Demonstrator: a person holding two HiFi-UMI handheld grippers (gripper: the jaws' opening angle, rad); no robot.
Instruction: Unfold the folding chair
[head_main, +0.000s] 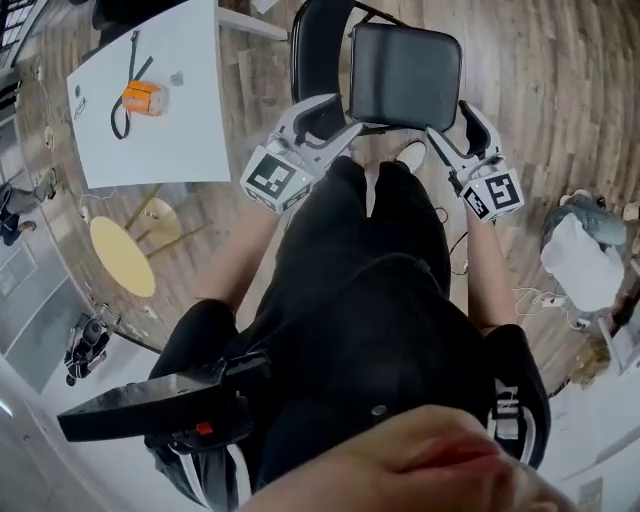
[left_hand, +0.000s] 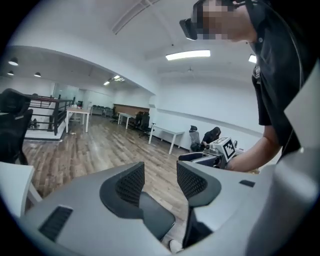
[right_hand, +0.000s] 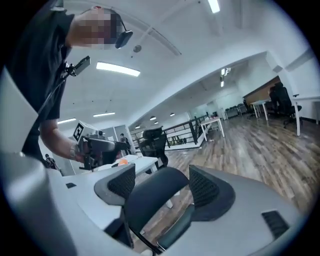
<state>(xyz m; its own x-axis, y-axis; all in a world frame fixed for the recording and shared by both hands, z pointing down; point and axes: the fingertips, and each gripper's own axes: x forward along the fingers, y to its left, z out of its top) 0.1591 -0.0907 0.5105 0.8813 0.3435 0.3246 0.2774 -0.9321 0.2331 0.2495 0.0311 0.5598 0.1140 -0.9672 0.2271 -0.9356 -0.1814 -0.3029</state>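
Closest, the left tongs (head_main: 320, 116) and right tongs (head_main: 459, 128) were spread and empty either side of the black padded folding chair (head_main: 405, 75), apparently because its seat already lay flat. Beyond, the chair stood on the wood-plank floor (head_main: 540, 60); a white bench (head_main: 190, 120) stood farther left.

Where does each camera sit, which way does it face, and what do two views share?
Head view: on the person's head, facing steeply down at the folding chair, left tool, right tool, forearms and legs.
Left gripper view: on the left tool, facing along its open jaws across the room; an arm shows.
Right gripper view: on the right tool, facing the folding chair and white table; an arm shows.
Shared: each gripper view shows the other tool.
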